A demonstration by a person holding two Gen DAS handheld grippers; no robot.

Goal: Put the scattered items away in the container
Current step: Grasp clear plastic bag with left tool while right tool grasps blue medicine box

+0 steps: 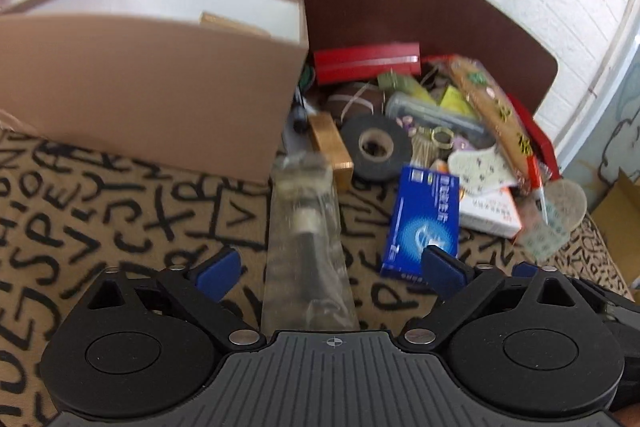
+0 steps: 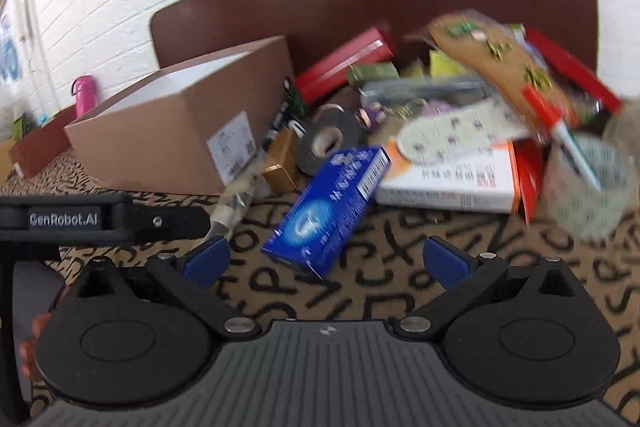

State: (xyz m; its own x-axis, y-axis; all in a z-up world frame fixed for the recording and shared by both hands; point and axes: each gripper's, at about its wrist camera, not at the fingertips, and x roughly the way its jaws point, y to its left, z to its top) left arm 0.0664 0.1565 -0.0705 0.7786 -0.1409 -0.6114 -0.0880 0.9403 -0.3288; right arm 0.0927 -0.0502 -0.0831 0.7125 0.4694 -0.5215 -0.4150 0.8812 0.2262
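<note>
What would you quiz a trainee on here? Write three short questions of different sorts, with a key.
1. True or false: the left claw is shut on the clear plastic packet.
2. Multiple choice: the black tape roll lies A) inside the cardboard box, B) on the patterned cloth among the scattered items, C) in the right claw.
3. Fill in: the item lying nearest ahead of the right claw is the ____ box.

Key: 1 false, both claws are open and the packet lies loose between the left one's fingers; 2 B; 3 blue.
</note>
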